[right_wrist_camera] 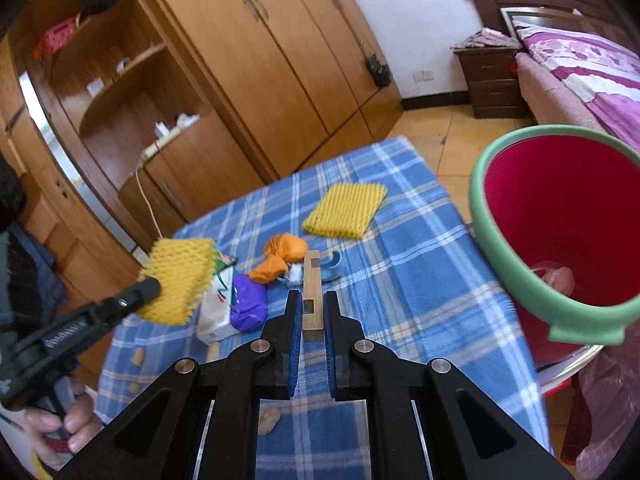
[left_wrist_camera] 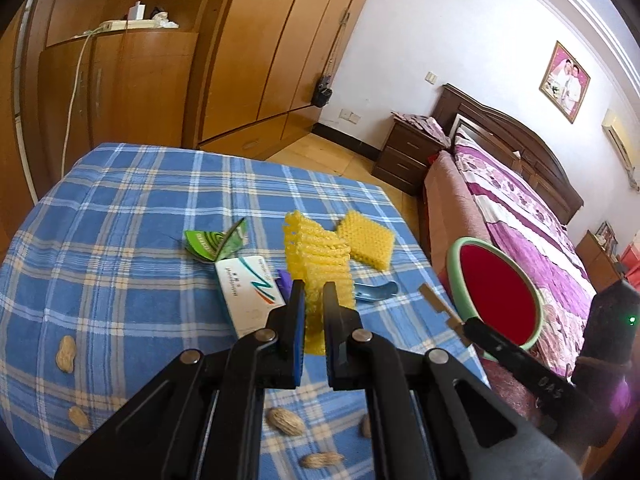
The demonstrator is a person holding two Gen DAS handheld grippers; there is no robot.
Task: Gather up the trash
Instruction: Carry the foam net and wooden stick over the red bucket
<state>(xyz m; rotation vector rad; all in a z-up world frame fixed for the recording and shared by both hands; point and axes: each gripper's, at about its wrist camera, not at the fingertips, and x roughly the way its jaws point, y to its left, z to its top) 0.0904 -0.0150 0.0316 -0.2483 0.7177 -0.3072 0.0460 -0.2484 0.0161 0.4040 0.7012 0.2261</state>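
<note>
My left gripper is shut on a yellow foam fruit net and holds it above the blue plaid table; the net also shows in the right wrist view. My right gripper is shut on a small wooden stick, seen in the left wrist view too. A red bin with a green rim stands right of the table. A second yellow foam net, an orange wrapper, a purple wrapper and a white box lie on the table.
Peanuts lie scattered on the near part of the table. A green card and a blue plastic piece lie mid-table. Wooden wardrobes stand behind, a bed to the right.
</note>
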